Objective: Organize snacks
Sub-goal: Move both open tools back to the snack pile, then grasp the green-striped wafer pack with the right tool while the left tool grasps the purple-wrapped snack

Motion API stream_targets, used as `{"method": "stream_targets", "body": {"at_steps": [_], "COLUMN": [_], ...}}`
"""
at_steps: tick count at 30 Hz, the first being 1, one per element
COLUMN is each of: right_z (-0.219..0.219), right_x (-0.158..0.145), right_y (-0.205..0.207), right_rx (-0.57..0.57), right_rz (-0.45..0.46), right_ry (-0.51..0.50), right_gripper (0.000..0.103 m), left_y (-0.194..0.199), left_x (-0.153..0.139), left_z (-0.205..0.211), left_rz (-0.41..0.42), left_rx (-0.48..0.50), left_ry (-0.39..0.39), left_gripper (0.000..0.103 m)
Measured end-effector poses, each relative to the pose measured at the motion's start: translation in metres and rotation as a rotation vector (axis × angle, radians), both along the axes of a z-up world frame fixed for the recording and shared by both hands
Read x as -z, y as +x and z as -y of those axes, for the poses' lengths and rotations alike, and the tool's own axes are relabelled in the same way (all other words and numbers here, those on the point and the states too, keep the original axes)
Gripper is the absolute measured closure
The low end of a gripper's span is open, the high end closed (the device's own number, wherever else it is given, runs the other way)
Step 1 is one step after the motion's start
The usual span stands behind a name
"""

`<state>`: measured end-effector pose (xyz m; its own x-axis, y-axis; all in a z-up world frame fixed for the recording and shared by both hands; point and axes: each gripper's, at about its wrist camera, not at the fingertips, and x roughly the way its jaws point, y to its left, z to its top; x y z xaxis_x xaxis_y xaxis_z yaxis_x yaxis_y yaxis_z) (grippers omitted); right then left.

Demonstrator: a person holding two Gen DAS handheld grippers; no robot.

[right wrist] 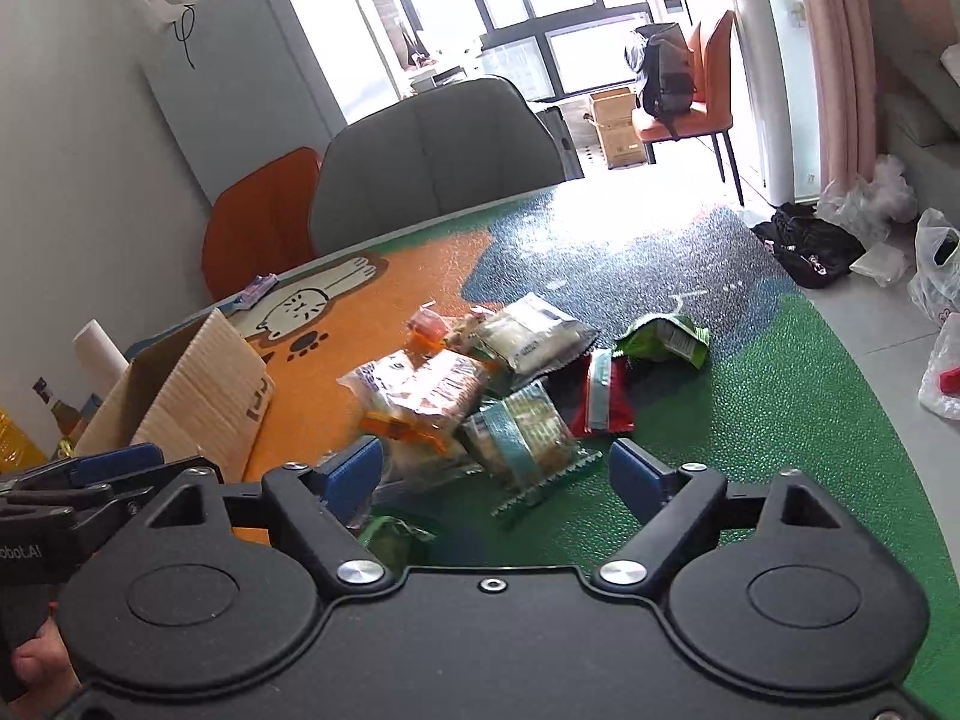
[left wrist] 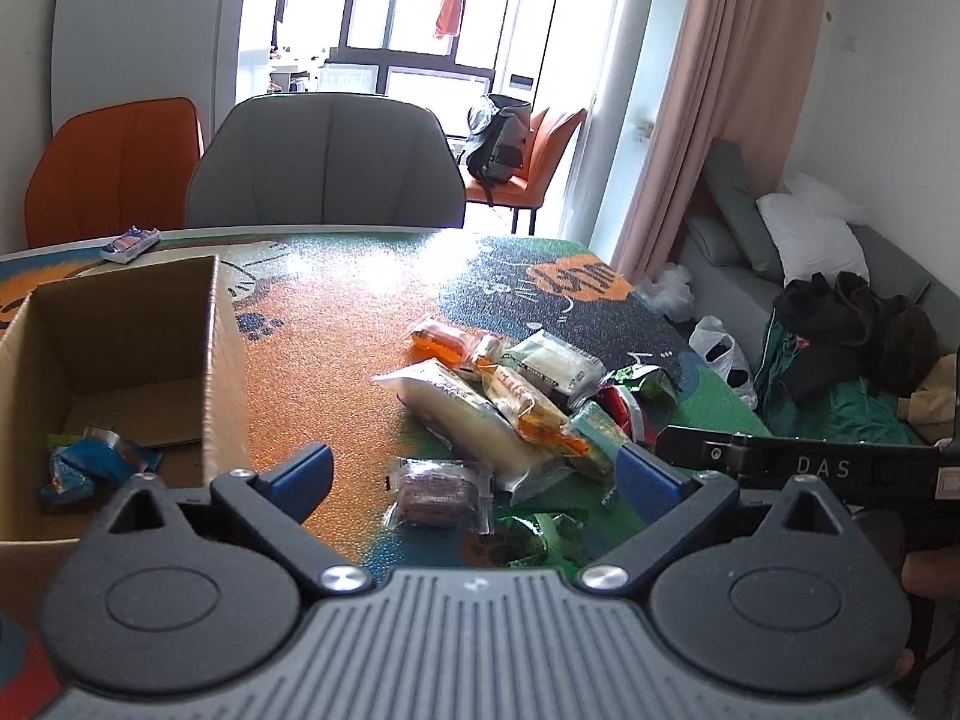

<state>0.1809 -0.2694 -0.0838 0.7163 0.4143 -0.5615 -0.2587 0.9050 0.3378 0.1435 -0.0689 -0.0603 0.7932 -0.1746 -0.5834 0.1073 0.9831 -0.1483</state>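
- Two grippers, both empty: left gripper (left wrist: 474, 474) has fingers spread wide above a clear-wrapped brown cake packet (left wrist: 437, 493); right gripper (right wrist: 497, 471) is also spread wide, over a teal-banded clear cracker packet (right wrist: 528, 432).
- Snacks sit in one loose pile (left wrist: 510, 396) mid-table, overlapping each other: long white cake pack (left wrist: 456, 414), orange-printed wrapper (left wrist: 528, 402), red foil packet (right wrist: 606, 396), green crinkled bag (right wrist: 663, 336). Likely dumped there as the source heap.
- Open brown cardboard box (left wrist: 120, 360) stands left of the pile, top open toward the left gripper. A crumpled blue wrapper (left wrist: 90, 468) is already inside, so probably the drop target.
- Brown cake packet lies alone at the pile's near edge; easiest first pick, my guess.
- Room: bare orange mat (left wrist: 336, 348) between box and pile gives a free transfer lane. Box's near wall is the edge to clear.
- Grippers are close side by side; collision risk if both reach in.
- Green bag lies nearest the table's right side, still well on the mat.
- One small blue-white pack (left wrist: 129, 243) sits far off by the back edge.
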Motion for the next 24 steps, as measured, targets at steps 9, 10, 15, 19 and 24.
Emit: {"method": "stream_targets", "body": {"at_steps": [9,10,15,19,24], "right_z": [-0.004,-0.005,-0.011,-0.014,-0.019], "right_x": [0.015,0.017,0.022,0.027,0.031], "right_y": [0.015,0.017,0.026,0.034,0.041], "right_rx": [-0.016,-0.016,-0.027,-0.032,-0.036], "right_rz": [-0.012,-0.013,-0.021,-0.035,-0.044], "right_ry": [-0.047,-0.053,-0.076,-0.083,-0.120], "right_gripper": [0.022,0.022,0.022,0.024,0.025], "left_y": [0.021,0.025,0.036,0.051,0.062], "left_x": [0.021,0.023,0.031,0.045,0.061], "left_z": [0.008,0.009,0.013,0.009,-0.004], "left_rz": [-0.035,-0.044,-0.066,-0.115,-0.188], "left_rx": [-0.004,-0.005,-0.002,-0.037,-0.097], "left_ry": [0.017,0.015,0.003,-0.012,-0.008], "left_gripper": [0.018,0.020,0.024,0.032,0.036]}}
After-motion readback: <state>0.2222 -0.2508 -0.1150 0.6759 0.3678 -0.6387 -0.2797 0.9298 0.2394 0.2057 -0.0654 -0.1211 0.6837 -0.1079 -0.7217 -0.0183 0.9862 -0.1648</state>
